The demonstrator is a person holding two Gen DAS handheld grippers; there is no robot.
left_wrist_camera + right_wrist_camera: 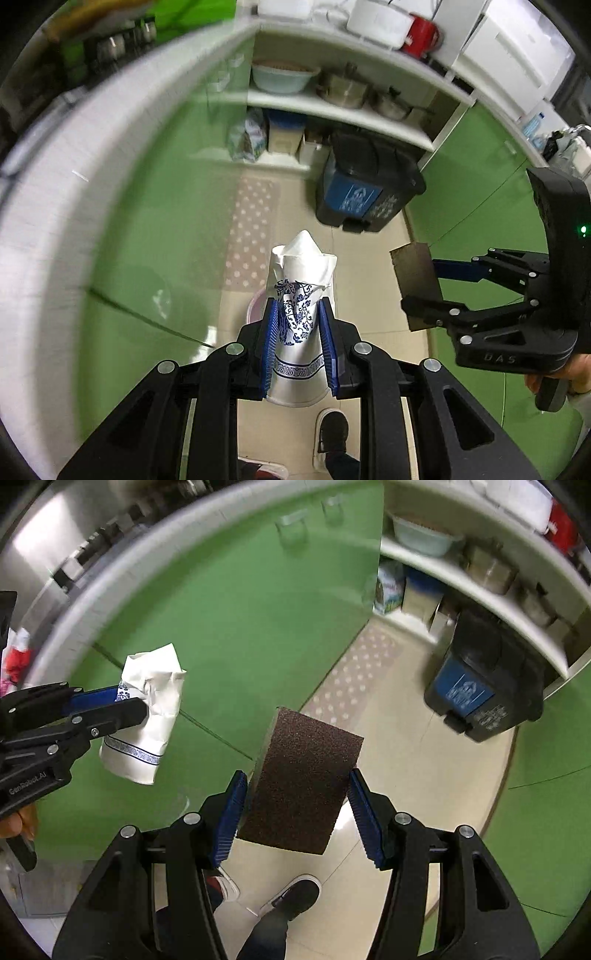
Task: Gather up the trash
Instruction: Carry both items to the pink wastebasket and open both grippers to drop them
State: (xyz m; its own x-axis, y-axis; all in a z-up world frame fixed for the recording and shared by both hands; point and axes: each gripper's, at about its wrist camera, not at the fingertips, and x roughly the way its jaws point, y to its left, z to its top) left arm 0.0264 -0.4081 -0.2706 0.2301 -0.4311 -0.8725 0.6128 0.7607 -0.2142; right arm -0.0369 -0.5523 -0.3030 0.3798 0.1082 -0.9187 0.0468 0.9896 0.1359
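Fingers [271,332] of the left gripper [299,347] are pressed nearly together on a crushed paper cup [301,295], white with blue flower print and a blue band near its rim; the blue pads squeeze its flattened sides and the crumpled end pokes out ahead of them. Fingers [231,812] of the right gripper [295,812] stand about half apart, clamped on the two long edges of a dark brown scouring sponge [306,775], which sticks out forward between the pads. From the left wrist view the right gripper [424,284] shows side-on with the sponge [415,273] in its tips; from the right wrist view the left gripper [136,705] shows with the cup [151,709] in the same way.

Both pieces of trash are thus off any desk and held over the tiled floor [399,775], between green cabinet fronts [240,609]. A dark pedal bin [365,181] with a blue label stands on the floor ahead, by the open shelves [332,107]; its lid looks closed.

The step in hand appears to be carrying both items to that bin. Next, the lid must come open, probably by the foot pedal, since both hands are full; a shoe [291,897] shows below. Then each gripper must be brought over the opening before letting go.
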